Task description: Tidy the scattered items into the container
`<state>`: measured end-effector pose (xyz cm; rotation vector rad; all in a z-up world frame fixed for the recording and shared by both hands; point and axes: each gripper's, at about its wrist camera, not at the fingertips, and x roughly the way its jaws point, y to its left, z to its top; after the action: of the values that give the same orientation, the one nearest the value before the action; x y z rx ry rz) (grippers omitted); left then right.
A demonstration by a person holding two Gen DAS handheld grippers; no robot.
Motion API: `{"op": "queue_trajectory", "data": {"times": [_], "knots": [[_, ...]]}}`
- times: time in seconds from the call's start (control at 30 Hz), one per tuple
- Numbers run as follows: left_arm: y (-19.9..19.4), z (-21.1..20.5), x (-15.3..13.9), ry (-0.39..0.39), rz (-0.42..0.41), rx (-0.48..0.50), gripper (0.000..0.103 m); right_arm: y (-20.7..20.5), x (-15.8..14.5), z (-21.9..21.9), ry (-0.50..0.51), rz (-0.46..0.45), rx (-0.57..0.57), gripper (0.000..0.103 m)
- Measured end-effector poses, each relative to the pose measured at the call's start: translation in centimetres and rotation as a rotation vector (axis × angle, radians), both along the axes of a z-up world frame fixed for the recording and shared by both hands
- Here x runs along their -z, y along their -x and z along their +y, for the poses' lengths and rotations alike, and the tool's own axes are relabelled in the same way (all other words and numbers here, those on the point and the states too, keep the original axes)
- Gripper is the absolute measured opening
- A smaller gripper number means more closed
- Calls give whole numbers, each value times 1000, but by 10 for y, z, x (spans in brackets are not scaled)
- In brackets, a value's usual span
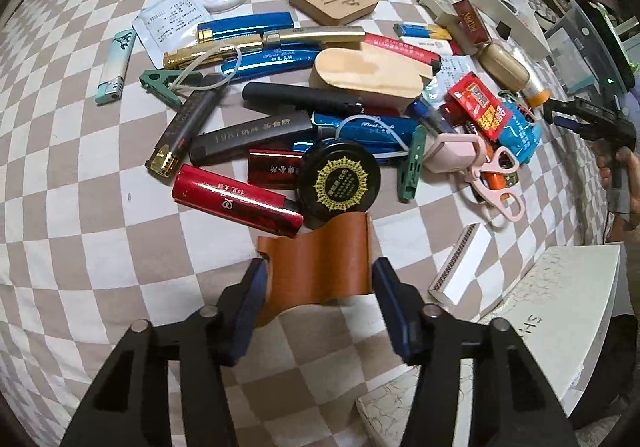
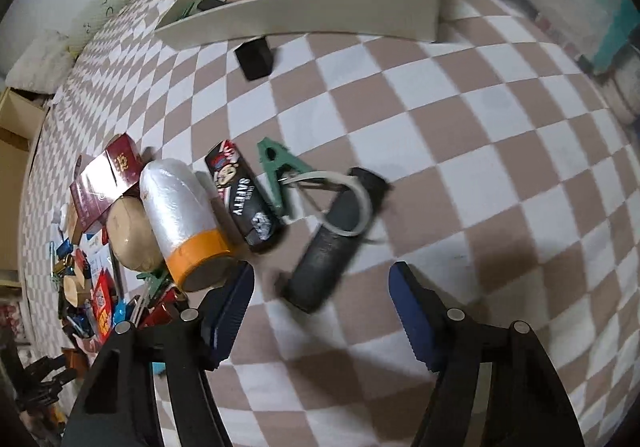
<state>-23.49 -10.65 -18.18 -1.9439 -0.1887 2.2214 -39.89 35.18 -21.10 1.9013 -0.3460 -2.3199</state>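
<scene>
In the left wrist view my left gripper (image 1: 318, 279) points down at the near edge of a pile of lighters and small items. It is shut on a brown leather piece (image 1: 320, 267), which bows between the two blue pads. In the right wrist view my right gripper (image 2: 320, 283) stands open over the checked cloth. A dark cylinder-shaped lighter (image 2: 332, 247) lies just ahead of its fingertips, apart from both pads. A white cord loop (image 2: 348, 203) ties it to a green clip (image 2: 276, 175). The white container (image 2: 304, 15), full of items, stands at the far side.
A black round tin (image 1: 340, 183) and a red lighter (image 1: 236, 203) lie just beyond the leather. White boxes (image 1: 560, 307) stand at the lower right. A white roll with an orange band (image 2: 180, 215) and a "SAFETY" lighter (image 2: 244, 199) lie left of my right gripper. A small black box (image 2: 254, 57) sits before the container.
</scene>
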Motion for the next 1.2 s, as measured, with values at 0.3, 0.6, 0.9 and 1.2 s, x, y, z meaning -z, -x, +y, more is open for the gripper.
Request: {"op": "queue_trajectory", "data": {"times": [0.3,0.6,0.9,1.2], "knots": [[4,4,-7,-33,16,-28,32,4,1,6,-98,34,-61,23],[-5,0,-14,-44,31,-32,19,-42,-9,34,-17,19,-70,22],[-11,-3,-18,-76,42,-44,18,-76,-43,36,134,55,-53,22],[-7,23,9,91,-13,21,49,-93,-85,11,312,134,-88,22]]}}
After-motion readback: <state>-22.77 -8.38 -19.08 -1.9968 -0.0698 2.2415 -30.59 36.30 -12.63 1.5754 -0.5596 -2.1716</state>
